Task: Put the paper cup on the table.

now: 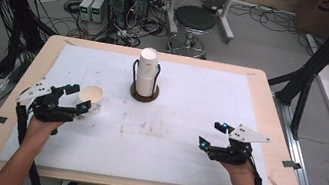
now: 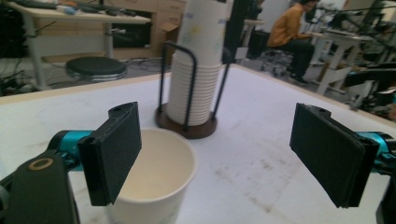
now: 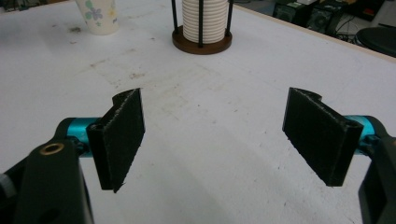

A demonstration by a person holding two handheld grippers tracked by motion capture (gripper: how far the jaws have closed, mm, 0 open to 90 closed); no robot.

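Two grippers hang over the white mat [image 1: 184, 141], with the cup holder [image 1: 144, 94] as the landmark at its far middle. Left of the holder and nearer the person, the left gripper [image 1: 78, 98] stands released, its jaws spread wide beside a single paper cup [image 1: 91, 99]; the cup sits upright on the mat, free of both pads. Inside the holder rises the stack of cups [image 1: 147, 72]. Right of the holder and nearer the person, the right gripper [image 1: 211, 135] is released too, jaws wide over bare mat.
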